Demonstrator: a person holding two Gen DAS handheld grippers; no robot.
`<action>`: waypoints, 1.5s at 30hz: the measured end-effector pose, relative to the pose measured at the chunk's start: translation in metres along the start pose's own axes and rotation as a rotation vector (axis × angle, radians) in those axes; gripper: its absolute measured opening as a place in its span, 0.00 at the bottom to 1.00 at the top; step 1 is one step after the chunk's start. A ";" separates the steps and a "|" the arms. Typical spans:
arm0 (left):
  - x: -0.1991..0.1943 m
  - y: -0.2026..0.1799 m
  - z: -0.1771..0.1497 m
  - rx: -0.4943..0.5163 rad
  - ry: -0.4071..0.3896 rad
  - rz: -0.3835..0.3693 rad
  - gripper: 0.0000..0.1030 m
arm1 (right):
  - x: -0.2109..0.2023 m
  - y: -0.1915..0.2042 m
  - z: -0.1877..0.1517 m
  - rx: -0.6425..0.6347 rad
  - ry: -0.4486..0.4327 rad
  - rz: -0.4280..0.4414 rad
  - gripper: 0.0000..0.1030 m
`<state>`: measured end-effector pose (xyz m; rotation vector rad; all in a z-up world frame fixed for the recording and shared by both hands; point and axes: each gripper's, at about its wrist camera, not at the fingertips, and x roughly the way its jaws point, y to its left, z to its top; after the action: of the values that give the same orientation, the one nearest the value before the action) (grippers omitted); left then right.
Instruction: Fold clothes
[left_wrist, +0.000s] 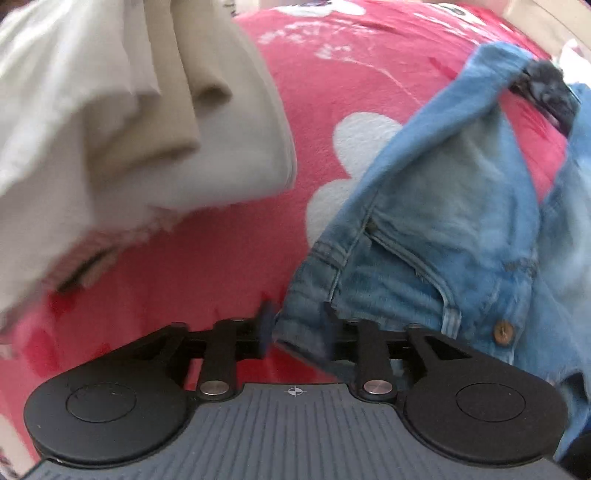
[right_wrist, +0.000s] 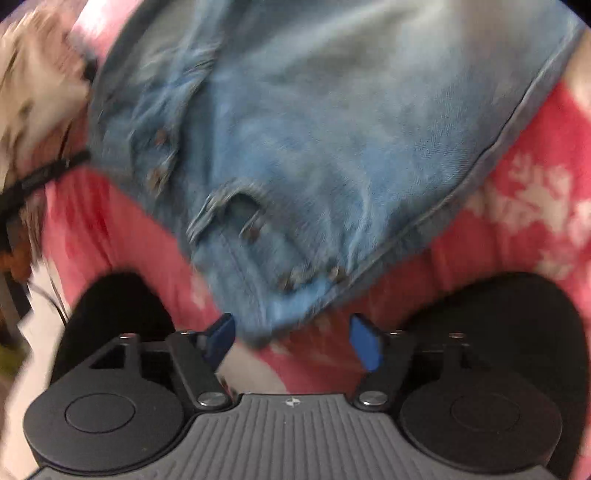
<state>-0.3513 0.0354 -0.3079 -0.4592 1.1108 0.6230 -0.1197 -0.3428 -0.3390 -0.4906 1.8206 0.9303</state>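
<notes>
Ahead and left of the left gripper (left_wrist: 295, 328), bare pink blanket (left_wrist: 229, 258) lies free as far as the stacked white and beige clothes (left_wrist: 147, 110). The jeans (left_wrist: 443, 229) block its right side. Between the right gripper's (right_wrist: 291, 339) parted jaws the denim corner intrudes; blanket right of it is free.

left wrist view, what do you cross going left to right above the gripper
folded white and beige clothes → pink fleece blanket with white shapes → light blue denim garment with a brown button, its corner between the left gripper fingers
</notes>
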 end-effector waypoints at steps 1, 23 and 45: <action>-0.008 0.002 -0.003 0.002 -0.009 -0.004 0.33 | -0.007 0.009 -0.005 -0.025 0.009 -0.021 0.72; 0.023 -0.073 -0.020 0.151 0.022 -0.291 0.30 | 0.059 -0.010 0.017 0.586 -0.303 0.424 0.36; 0.021 -0.068 -0.021 0.114 0.023 -0.244 0.02 | 0.053 0.009 0.022 0.540 -0.252 0.333 0.08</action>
<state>-0.3139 -0.0238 -0.3329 -0.4953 1.0855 0.3392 -0.1357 -0.3165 -0.3884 0.2620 1.8493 0.6368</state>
